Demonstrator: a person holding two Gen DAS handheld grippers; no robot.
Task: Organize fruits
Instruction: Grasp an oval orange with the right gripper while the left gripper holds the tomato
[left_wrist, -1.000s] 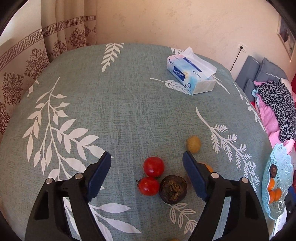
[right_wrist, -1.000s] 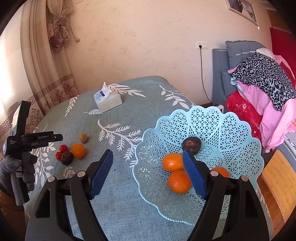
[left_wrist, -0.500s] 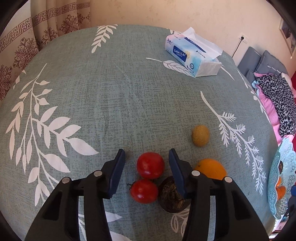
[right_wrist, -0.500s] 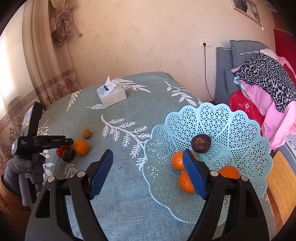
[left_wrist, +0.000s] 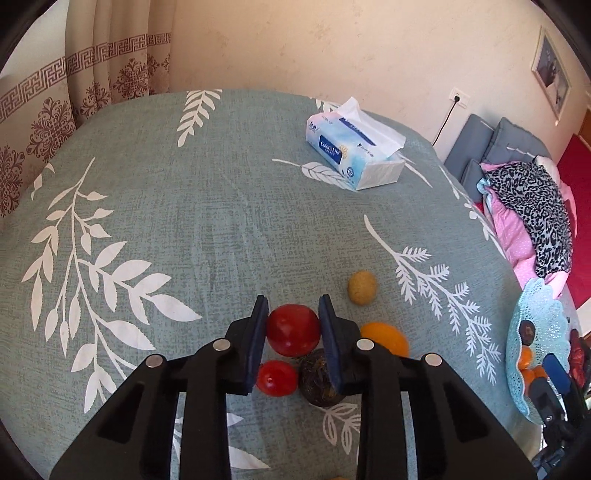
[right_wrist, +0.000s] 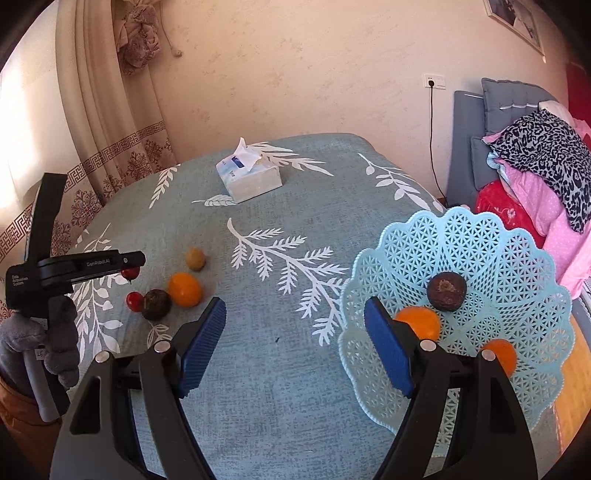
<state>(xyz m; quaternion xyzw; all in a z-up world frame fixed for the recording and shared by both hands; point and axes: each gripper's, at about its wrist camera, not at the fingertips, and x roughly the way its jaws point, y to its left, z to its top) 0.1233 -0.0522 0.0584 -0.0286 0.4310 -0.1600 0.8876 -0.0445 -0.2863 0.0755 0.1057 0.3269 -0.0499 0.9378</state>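
My left gripper (left_wrist: 293, 314) is shut on a red tomato (left_wrist: 293, 329) and holds it just above the cloth; it also shows in the right wrist view (right_wrist: 130, 272). Below it lie a second tomato (left_wrist: 277, 377), a dark round fruit (left_wrist: 319, 378), an orange (left_wrist: 386, 338) and a small tan fruit (left_wrist: 362, 287). My right gripper (right_wrist: 295, 339) is open and empty, above the cloth beside the light blue lattice basket (right_wrist: 517, 258). The basket holds a dark fruit (right_wrist: 446, 291) and oranges (right_wrist: 419, 323).
A tissue box (left_wrist: 352, 155) stands at the far side of the green leaf-print tablecloth (left_wrist: 184, 221). Curtains (left_wrist: 55, 110) hang at the left. Pillows and piled clothes (left_wrist: 532, 206) lie to the right, past the table's edge.
My left gripper closed from wide open onto the upper tomato and lifted it slightly. My right gripper drifted left, away from over the basket, and stayed open.
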